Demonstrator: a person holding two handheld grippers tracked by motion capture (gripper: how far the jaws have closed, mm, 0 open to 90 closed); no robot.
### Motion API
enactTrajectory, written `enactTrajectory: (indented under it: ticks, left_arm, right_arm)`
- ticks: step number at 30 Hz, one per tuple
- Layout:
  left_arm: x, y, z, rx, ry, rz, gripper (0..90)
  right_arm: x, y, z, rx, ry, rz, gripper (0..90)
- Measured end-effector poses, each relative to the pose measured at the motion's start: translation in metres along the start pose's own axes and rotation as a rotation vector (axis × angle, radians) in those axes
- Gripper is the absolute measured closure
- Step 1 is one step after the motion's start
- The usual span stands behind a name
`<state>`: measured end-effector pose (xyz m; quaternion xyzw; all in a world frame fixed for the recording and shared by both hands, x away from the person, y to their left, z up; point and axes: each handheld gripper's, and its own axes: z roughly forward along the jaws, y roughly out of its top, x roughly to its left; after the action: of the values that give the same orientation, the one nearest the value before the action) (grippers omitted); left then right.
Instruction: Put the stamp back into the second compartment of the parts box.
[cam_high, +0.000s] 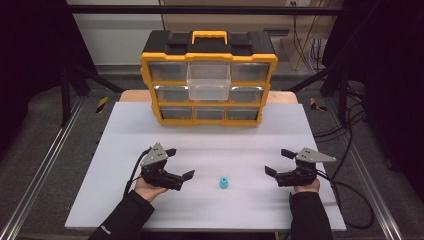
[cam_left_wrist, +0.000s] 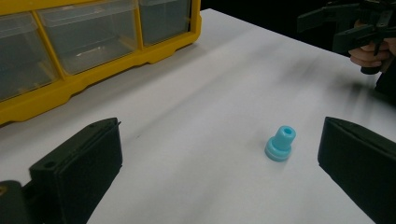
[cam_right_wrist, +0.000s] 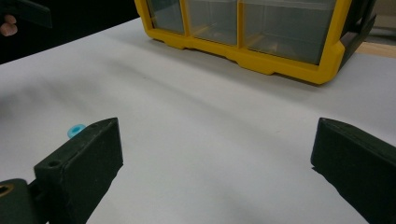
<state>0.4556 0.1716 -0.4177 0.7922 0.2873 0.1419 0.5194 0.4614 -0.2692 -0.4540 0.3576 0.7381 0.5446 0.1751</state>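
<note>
One white table (cam_high: 210, 200) takes most of the high view, and it carries everything else. At its far edge, in the middle, stands a yellow and black organizer (cam_high: 208, 77) with three rows of clear drawers and a yellow handle on top. The middle drawer of the top row (cam_high: 208, 80) is pulled out toward the person, and it looks empty as far as I can tell. The other drawers are pushed in. In the left gripper view the lower drawers of the organizer (cam_left_wrist: 79, 42) appear at the upper left, and in the right gripper view the organizer (cam_right_wrist: 261, 32) is at the top.

The left gripper (cam_high: 181, 162) is held above the near left part of the table by the left hand (cam_high: 147, 189). Its jaws stand wide apart and hold nothing. The right gripper (cam_high: 279, 162) is held at the near right by the right hand (cam_high: 306, 188), and its jaws are also wide apart and hold nothing. Both grippers point inward, toward each other.

Between them, on the bare table, stands a small blue part (cam_high: 223, 183), upright, with a wider base and a narrow neck that has a hole at the top. It is apart from both grippers. In the left gripper view the small blue part (cam_left_wrist: 280, 143) sits between the two jaws but farther ahead of them, touching neither. In the right gripper view only its rim (cam_right_wrist: 76, 130) shows, just behind the left jaw.
</note>
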Motion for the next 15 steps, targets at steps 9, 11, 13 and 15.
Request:
enactTrajectory:
  ticks: [9, 11, 13, 15]
  left_arm:
    - [-0.008, 0.005, 0.011, 0.011, -0.02, 0.011, 0.0]
    - [-0.009, 0.005, 0.012, 0.012, -0.022, 0.011, 0.0]
    - [-0.011, 0.006, 0.014, 0.015, -0.026, 0.015, 0.0]
    - [-0.013, 0.007, 0.017, 0.021, -0.029, 0.021, 0.0]
  right_arm:
    - [0.0, 0.0, 0.0, 0.002, -0.001, 0.001, 2.6]
    - [0.0, 0.0, 0.0, 0.001, 0.0, 0.001, 2.6]
    - [0.0, 0.0, 0.0, 0.002, 0.0, 0.0, 2.6]
    - [0.0, 0.0, 0.0, 0.003, 0.0, -0.001, 2.6]
